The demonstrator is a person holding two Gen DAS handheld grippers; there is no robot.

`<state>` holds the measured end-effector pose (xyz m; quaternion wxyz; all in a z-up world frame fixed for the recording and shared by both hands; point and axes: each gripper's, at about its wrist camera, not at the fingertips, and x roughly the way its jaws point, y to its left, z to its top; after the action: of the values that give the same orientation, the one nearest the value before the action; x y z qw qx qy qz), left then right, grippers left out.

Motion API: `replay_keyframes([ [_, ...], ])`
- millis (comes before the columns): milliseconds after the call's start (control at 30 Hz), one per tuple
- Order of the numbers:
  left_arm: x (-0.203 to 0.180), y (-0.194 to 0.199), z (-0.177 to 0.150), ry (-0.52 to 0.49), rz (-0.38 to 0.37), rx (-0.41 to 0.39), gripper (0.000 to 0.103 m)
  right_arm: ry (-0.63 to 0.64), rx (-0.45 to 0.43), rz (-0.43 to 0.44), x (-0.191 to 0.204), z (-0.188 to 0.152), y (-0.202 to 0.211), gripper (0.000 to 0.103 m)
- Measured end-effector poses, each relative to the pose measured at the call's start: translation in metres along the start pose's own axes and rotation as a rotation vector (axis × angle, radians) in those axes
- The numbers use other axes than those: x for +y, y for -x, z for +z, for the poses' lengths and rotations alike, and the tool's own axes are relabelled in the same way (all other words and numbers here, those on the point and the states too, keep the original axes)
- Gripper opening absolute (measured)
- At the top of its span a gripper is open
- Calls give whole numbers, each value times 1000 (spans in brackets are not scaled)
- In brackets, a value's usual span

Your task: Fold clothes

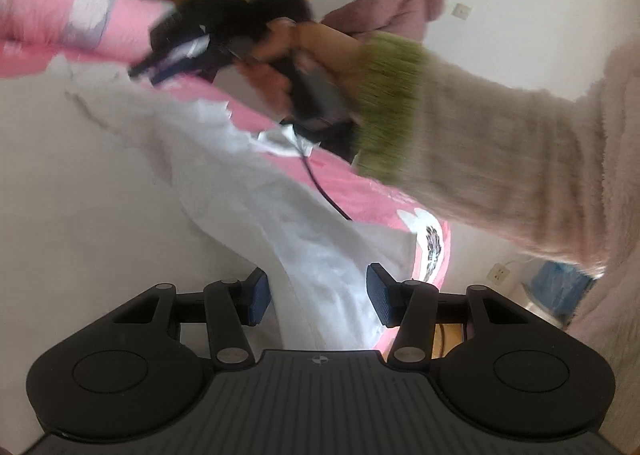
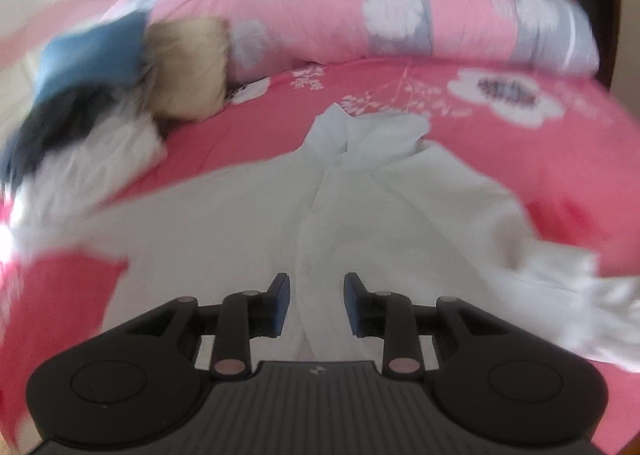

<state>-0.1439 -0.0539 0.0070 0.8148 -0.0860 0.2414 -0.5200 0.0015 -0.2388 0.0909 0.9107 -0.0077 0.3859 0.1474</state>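
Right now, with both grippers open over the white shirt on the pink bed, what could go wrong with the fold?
1. The white garment lies bunched with a raised ridge down its middle, so folding now would likely trap creases.
2. The black cable trails across the cloth from the right gripper; it might snag or drag fabric.
3. The pile of blue, dark and beige clothes sits close by on the pink floral bedsheet; a wide sweep could pull it in.

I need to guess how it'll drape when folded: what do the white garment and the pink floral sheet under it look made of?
White garment: thin woven fabric, probably cotton or a blend, matte, with soft creases and limp folds. Pink floral sheet: printed woven bedding, likely cotton, matte and smooth. Blur leaves the weave unclear.
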Motion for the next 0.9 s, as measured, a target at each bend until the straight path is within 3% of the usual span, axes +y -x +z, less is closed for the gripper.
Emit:
replay_keyframes([
  [67, -5, 1, 0, -32, 0, -10, 51, 71, 33, -44, 17, -22, 19, 31],
  [233, -16, 2, -2, -113, 1, -36, 51, 76, 80, -92, 27, -75, 39, 31],
  [400, -24, 3, -3, -157, 0, -51, 51, -42, 117, -214, -6, -101, 28, 29],
  [500, -23, 1, -2, -151, -4, -48, 51, -50, 83, -253, -11, -102, 39, 29],
  [633, -24, -2, -2, -152, -3, -39, 51, 38, 15, -149, 17, -92, 58, 29],
  [733, -25, -2, -3, -154, 2, -37, 51, 86, 59, -91, 37, -96, 52, 29],
  [800, -26, -2, -3, -151, 4, -34, 51, 69, 96, -119, 34, -106, 42, 28],
  [900, -26, -2, -3, -141, 4, -28, 51, -35, 103, -117, 15, -114, 41, 8],
])
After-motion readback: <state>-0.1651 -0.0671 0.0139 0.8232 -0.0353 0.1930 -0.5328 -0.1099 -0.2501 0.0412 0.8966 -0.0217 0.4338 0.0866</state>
